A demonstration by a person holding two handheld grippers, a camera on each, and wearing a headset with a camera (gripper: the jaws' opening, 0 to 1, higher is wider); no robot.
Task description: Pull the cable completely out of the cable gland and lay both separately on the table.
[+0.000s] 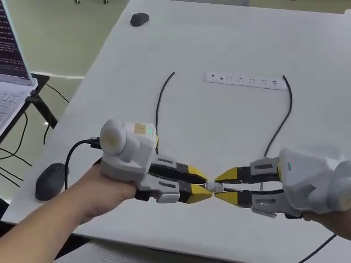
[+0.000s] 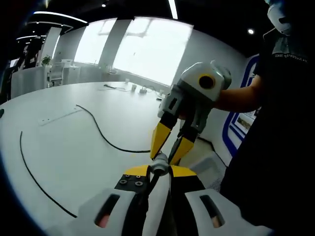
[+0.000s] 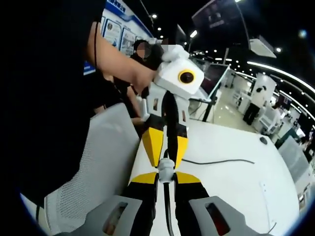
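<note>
Where the flat white worktop [image 1: 219, 126] runs out at its near edge, two yellow-tipped tools meet nose to nose over it. One small pale-grey cable gland [image 1: 213, 187] sits between their tips, off the surface. The left tool [image 1: 204, 188], held in the person's left hand [image 1: 104, 192], has its jaws drawn almost together on one end of the gland. The right tool [image 1: 219, 188] holds its jaws in a narrow V whose tips pinch the other end. In the right gripper view a thin dark line runs back from the gland between that tool's own jaws; whether it is a cable I cannot tell. Two thin black cables lie on the worktop: the left cable [image 1: 159, 107] ends near the left tool, and the right cable [image 1: 281, 123] runs down behind the right tool, its end hidden. Between these two lies a broad bare stretch, closed at the far side by one long white power strip [image 1: 245, 80]. The worktop's left edge slants away from the person, with one black computer mouse [image 1: 50, 179] near it beside the left hand and a second black mouse [image 1: 139, 19] near the far corner. One open laptop [image 1: 11, 71] stands off that edge, and one white mesh chair [image 3: 93, 162] sits just beside the near edge.
</note>
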